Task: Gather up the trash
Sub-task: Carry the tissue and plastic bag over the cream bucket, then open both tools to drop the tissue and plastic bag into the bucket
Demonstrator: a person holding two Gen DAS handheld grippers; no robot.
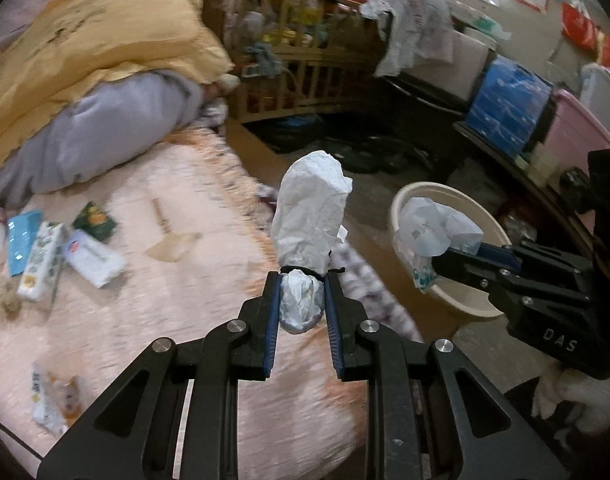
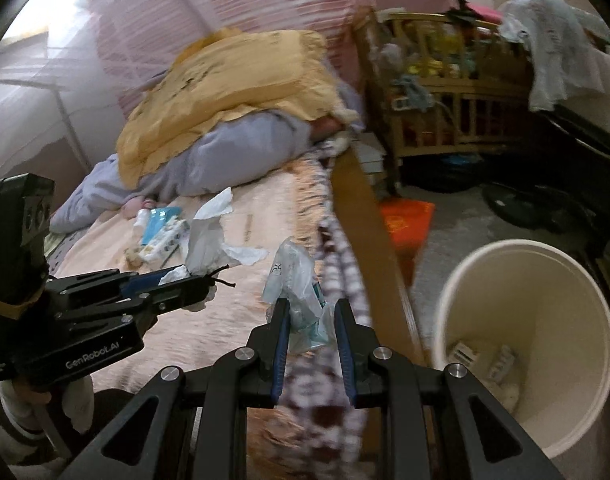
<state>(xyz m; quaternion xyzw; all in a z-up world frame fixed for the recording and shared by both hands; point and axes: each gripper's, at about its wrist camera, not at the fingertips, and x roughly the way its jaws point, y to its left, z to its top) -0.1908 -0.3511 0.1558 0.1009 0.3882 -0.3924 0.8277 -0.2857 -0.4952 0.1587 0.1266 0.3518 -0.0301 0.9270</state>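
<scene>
White crumpled tissue is clamped in my left gripper, the wad bunched between the blue pads with a dark hair tie looped round its neck, while my right gripper is clenched on a clear plastic wrapper with some teal print on it. Taking the cream bin on the floor as my landmark: the right gripper's wrapper sits just beside its rim, on the bed side, and in the left wrist view it already overlaps the bin's mouth; the left gripper's tissue is further off, over the edge of the pink bedspread next to the bin. A few scraps already lie at the bin's bottom. I judge this as the carry-and-drop step, both loads on their way to the bin. Next I need each load brought squarely over the opening and well inside the rim before I let the jaws go, since light tissue and film may cling to the pads or drift onto the floor. More litter, packets and boxes, waits on the bedspread, well away from the bin.
</scene>
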